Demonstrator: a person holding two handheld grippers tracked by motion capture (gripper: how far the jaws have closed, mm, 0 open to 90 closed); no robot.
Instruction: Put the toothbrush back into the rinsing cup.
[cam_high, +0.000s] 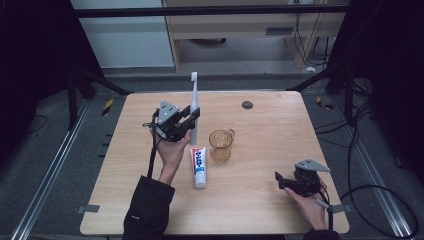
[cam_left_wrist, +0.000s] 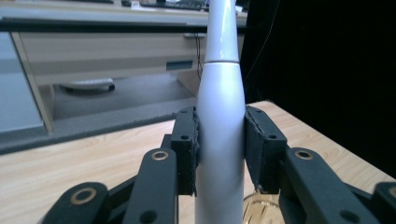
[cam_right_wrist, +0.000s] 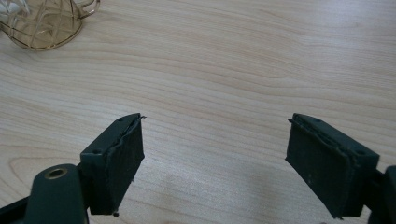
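Gripping upright white plastic electric toothbrush (cam_high: 194, 107): left gripper (cam_high: 192, 119) | right gripper (cam_high: 280, 181): jaws wide, nothing between, over pale wooden table (cam_high: 270, 125) | amber glass cup (cam_high: 220, 145) beside toothbrush

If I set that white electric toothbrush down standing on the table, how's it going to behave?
The toothbrush is tall and slim, so it probably tips easily. Its rounded body would likely roll if it falls. The glossy surface looks slippery, though the left hand-held gripper clamps it firmly upright beside the cup.

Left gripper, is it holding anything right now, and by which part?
Yes. The left gripper is clamped on the white electric toothbrush, upright, by the thick handle below the neck seam. The right gripper holds nothing.
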